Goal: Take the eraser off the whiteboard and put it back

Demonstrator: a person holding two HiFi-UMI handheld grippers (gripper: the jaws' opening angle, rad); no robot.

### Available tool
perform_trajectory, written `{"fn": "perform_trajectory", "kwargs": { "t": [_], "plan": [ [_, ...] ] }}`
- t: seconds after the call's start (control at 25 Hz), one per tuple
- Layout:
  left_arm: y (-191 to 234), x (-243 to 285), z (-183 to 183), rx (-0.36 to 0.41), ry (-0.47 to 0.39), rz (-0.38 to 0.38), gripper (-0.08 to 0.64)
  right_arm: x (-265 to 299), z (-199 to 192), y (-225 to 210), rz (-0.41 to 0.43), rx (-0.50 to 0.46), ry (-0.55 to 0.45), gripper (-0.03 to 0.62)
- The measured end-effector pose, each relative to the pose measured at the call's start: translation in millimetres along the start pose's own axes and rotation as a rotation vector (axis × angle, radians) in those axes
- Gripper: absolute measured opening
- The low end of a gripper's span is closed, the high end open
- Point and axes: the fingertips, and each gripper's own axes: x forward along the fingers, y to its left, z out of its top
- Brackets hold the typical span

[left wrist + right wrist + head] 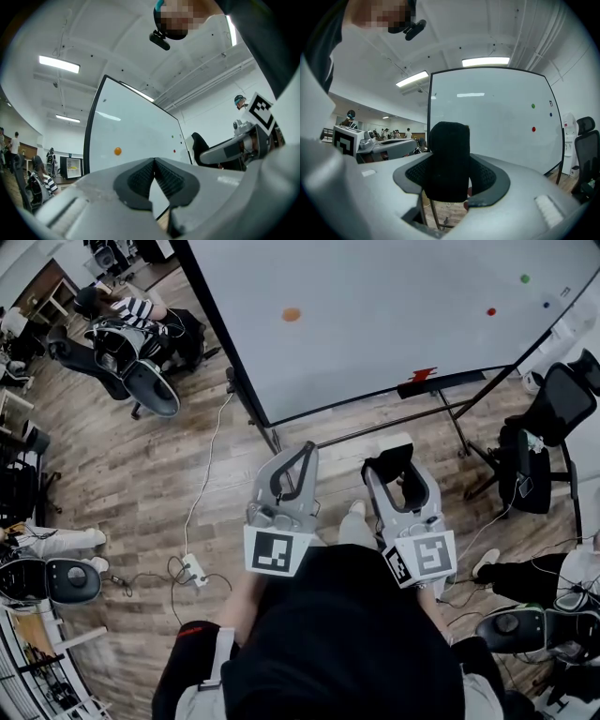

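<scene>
The right gripper view settles what the head view leaves dim: the right tongs are clamped on the black eraser, which stands upright between the pads. In the left gripper view we find the left tongs closed tip to tip, with nothing between them. Both are held side by side in front of the person, pointing toward the whiteboard and apart from it. An orange dot, seemingly a magnet, sits on the board. A black chair stands beside its stand.

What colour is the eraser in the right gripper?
Black eraser, clearest in the right gripper view.
</scene>
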Motion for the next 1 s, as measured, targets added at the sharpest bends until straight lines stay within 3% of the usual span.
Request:
{"fn": "perform_trajectory", "kwargs": {
  "t": [0.52, 0.84, 1.0],
  "plan": [
    [6.3, 10.6, -4.0, 0.014, 0.014, 0.026, 0.003, 15.8, 3.2, -11.4, 0.023, 0.008, -0.002, 0.233],
    [11.2, 28.6, -5.4, -0.015, 0.03, 0.078, 0.003, 35.8, 20.0, -34.6, 0.041, 0.001, -0.017, 0.233],
    [12.1, 38.7, -3.3, 0.017, 0.023, 0.092, 0.003, 48.9, 33.2, -47.6, 0.052, -0.012, -0.036, 0.233]
  ]
}}
